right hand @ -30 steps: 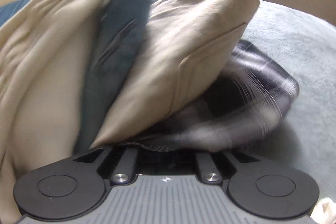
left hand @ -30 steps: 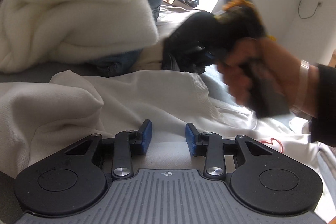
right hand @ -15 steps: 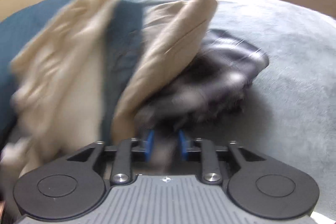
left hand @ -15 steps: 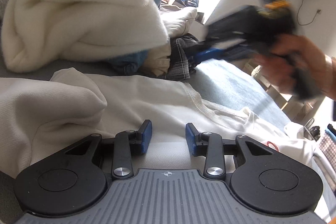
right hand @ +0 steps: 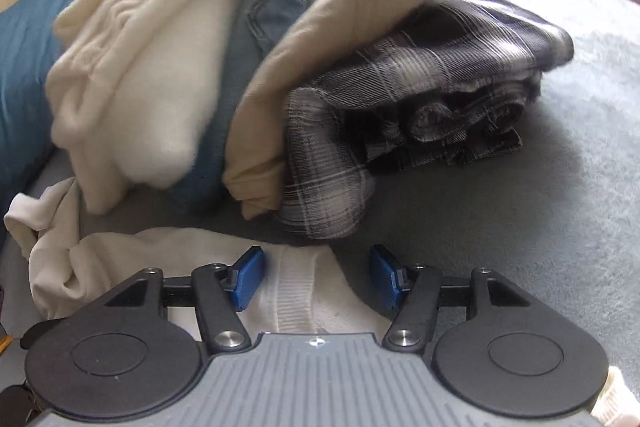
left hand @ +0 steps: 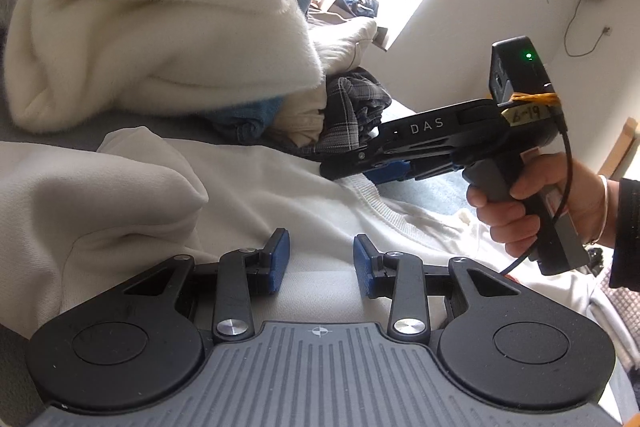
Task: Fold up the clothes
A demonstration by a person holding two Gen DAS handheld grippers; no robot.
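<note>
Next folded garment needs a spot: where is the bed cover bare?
Bare grey bed cover lies right of the folded plaid shirt and ahead of the right claw. Crowded: the leaning stack, from cream fleece to plaid, and the white sweatshirt spread before the left claw.

White capital letters "DAS" run along the black side of the right gripper [left hand: 386, 171], up at about two o'clock from the left wrist's view. Just behind them, a pale tape label [left hand: 526, 115] tied on with orange thread bears a handwritten mark that looks like "6-19". I can read nothing on the clothes.
</note>
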